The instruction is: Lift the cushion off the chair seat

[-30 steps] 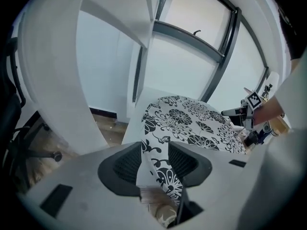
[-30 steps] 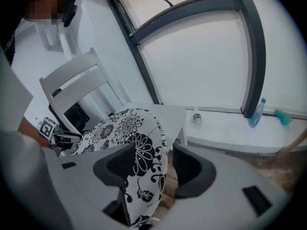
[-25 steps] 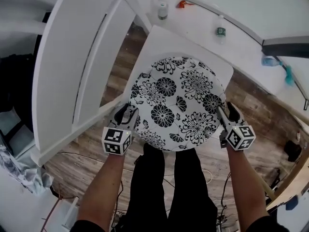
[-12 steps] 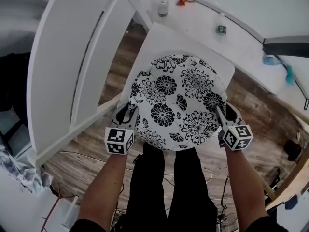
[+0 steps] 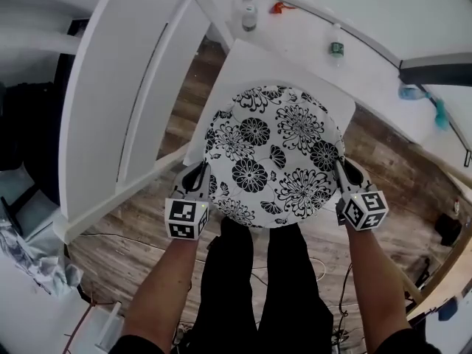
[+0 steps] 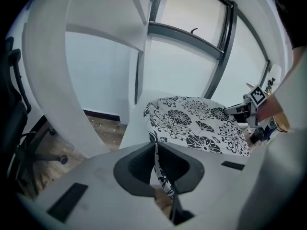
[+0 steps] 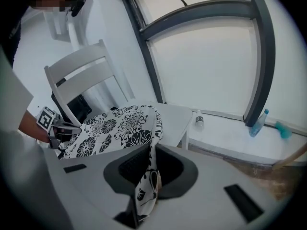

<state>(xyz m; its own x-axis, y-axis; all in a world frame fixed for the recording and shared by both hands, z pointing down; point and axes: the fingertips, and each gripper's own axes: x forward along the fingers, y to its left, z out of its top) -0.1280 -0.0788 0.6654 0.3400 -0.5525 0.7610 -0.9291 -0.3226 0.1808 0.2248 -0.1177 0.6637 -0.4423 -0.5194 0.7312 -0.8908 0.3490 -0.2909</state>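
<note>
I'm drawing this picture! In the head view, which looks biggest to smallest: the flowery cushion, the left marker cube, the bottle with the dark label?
1. flowery cushion.
2. left marker cube, though it is nearer the camera.
3. bottle with the dark label, farther away.

I saw bright, even daylight in all views; it came from the window (image 7: 206,56). Shadows were soft. The cushion (image 5: 273,157) print was sharp in the head view. Both gripper views were bent strongly at the edges, with dark corners.
</note>
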